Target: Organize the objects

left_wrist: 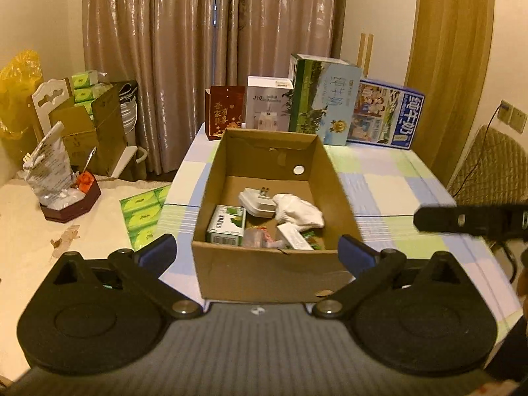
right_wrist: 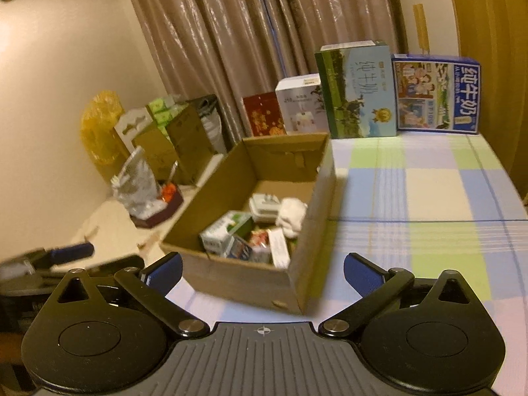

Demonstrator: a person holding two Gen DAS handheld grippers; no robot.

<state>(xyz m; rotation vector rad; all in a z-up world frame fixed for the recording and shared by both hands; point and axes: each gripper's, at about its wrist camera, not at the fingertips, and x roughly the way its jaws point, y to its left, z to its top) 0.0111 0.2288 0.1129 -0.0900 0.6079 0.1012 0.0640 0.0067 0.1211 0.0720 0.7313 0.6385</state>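
An open cardboard box (left_wrist: 264, 270) stands on the checked tablecloth (left_wrist: 389, 194). Inside lie a green-and-white carton (left_wrist: 227, 224), a white plug adapter (left_wrist: 255, 202), a white cloth (left_wrist: 298, 213) and a small white packet (left_wrist: 293, 236). My left gripper (left_wrist: 257, 249) is open just in front of the box's near wall, with nothing between its blue pads. My right gripper (right_wrist: 263, 268) is open too, empty, off the box's (right_wrist: 237, 277) near right corner. Each gripper shows at the edge of the other's view: the right gripper (left_wrist: 462, 219) and the left gripper (right_wrist: 66, 254).
Along the table's back edge stand a red box (left_wrist: 224, 112), a white box (left_wrist: 269, 104) and two milk cartons (left_wrist: 325, 99) (left_wrist: 384, 114). Green tissue packs (left_wrist: 143, 216) and a dark tray (left_wrist: 71, 204) of packets sit on the side table at left. A chair (left_wrist: 488, 165) is at right.
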